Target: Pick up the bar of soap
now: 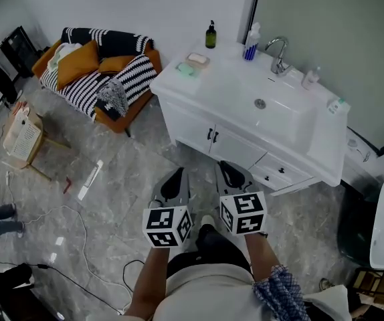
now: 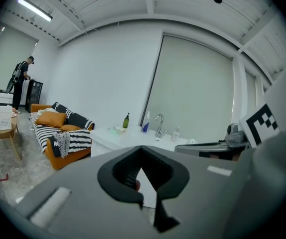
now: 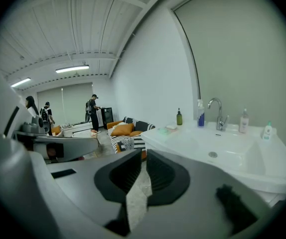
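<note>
Stands on the floor facing the cabinet, well apart from its worktop, and holds the left gripper and the right gripper side by side, low, pointing a little downward toward the cabinet doors. Probably holds them so because of the distance to everything on the worktop: a posture for approaching, not yet for grasping.

Left gripper: jaws closed tip to tip, with nothing between them, only a piece of the cabinet visible through the gap behind the tips. Right gripper: jaws also pressed together and empty. Seems sensible for the approach, but asks for opening before any grasp.

Bar of soap: pale green, lying flat at the far left corner of the worktop, just beside a small dish with a second, paler piece in it. Cannot decide between the two with certainty; takes the green one as the loose bar. Lies near the dark bottle at the back edge and well apart from the sink and the tap, likely to stay dry and yet handy for washing.

Judged from here: needs a move closer to that left corner, then open jaws across the narrow sides of the bar. Looks slippery, and risks a knock on the dish so close beside
</note>
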A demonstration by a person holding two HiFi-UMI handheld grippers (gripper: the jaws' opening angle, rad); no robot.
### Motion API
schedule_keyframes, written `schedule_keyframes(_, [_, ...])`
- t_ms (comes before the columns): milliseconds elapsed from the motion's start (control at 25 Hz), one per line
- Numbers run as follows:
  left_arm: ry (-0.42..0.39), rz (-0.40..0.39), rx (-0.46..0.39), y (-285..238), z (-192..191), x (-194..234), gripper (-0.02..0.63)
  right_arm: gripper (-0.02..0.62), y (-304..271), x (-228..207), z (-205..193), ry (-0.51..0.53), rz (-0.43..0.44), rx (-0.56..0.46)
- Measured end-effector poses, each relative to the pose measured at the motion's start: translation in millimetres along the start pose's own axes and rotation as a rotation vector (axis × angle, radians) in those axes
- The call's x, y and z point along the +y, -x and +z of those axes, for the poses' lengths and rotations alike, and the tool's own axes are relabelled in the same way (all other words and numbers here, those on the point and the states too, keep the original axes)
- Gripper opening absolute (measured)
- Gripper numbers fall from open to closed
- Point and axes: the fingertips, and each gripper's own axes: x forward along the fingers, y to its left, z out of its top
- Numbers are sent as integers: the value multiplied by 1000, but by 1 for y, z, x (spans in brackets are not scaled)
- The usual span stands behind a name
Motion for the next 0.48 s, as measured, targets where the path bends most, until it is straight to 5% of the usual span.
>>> schedule_keyframes(480, [-1, 40, -6, -57, 12, -6, 6, 17, -38, -46, 17, 22, 47, 1])
